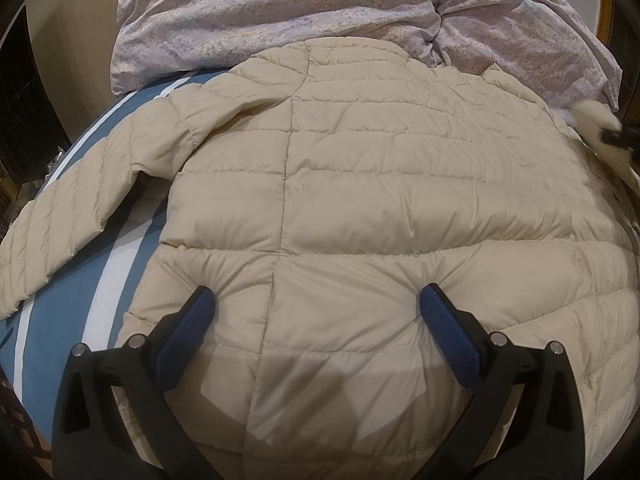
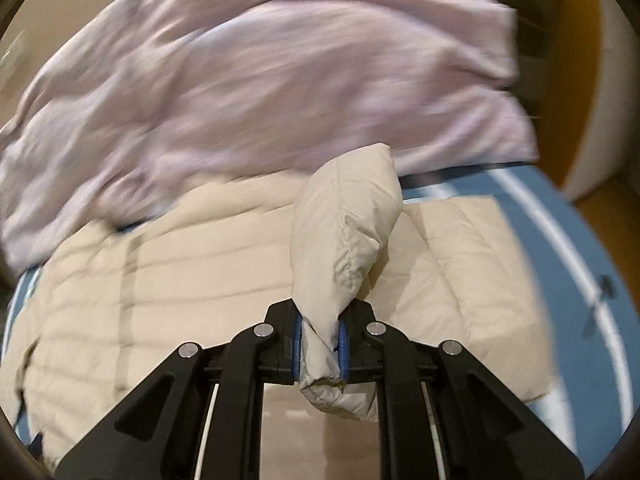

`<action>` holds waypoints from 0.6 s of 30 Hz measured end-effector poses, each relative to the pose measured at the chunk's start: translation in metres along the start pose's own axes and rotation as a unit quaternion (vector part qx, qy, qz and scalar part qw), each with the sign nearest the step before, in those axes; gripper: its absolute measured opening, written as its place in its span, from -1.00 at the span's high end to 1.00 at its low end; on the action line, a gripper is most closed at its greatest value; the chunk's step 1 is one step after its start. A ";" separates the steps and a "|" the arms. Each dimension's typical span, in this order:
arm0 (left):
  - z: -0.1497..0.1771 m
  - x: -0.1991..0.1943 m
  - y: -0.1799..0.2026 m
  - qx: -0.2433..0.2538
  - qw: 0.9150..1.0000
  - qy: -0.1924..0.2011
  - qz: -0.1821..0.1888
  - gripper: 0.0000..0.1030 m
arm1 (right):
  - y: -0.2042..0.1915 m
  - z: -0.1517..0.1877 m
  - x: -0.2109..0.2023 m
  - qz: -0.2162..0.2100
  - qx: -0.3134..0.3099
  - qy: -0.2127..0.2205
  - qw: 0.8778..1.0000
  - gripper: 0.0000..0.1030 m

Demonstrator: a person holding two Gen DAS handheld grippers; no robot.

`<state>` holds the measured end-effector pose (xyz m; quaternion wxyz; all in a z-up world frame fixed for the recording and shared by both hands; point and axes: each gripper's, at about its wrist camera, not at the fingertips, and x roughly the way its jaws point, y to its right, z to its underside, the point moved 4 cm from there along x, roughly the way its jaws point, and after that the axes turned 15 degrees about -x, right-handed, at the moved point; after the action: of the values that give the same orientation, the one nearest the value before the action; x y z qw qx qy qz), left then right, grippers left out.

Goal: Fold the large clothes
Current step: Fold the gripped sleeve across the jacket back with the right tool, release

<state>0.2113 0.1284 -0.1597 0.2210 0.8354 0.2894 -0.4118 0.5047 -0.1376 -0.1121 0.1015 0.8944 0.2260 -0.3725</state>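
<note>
Beige quilted jacket (image 1: 360, 184) spread back-up on striped bed (image 1: 116, 292), pinned near hem by wide-open, empty left claw (image 1: 316, 300); sleeve (image 2: 344, 248) clamped in closed right claw (image 2: 320, 344), raised toward 12 o'clock, likely for folding inward.

Beige quilted jacket (image 1: 360, 184), spread flat

The left gripper (image 1: 316, 304) is spread wide, fingertips pressing down, while the right gripper (image 2: 320, 344) is clamped nearly closed.
</note>
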 end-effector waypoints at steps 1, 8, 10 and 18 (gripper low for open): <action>0.000 0.000 0.000 0.000 1.000 0.000 0.000 -0.96 | -0.019 0.000 0.002 -0.018 -0.008 -0.002 1.000 0.73; 0.000 0.000 0.000 0.000 1.000 0.000 0.000 -0.96 | -0.137 0.002 -0.001 -0.128 -0.068 -0.003 0.989 0.74; 0.000 0.000 0.000 0.000 1.000 0.000 0.001 -0.96 | -0.156 0.003 0.002 -0.139 -0.080 -0.006 0.987 0.74; 0.000 0.000 0.000 0.000 1.000 0.000 0.001 -0.96 | -0.203 0.017 0.010 -0.168 -0.114 -0.035 0.979 0.70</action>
<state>0.2110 0.1288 -0.1593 0.2213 0.8356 0.2889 -0.4115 0.4026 0.0383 -0.1334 0.1466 0.8126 0.4101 -0.3873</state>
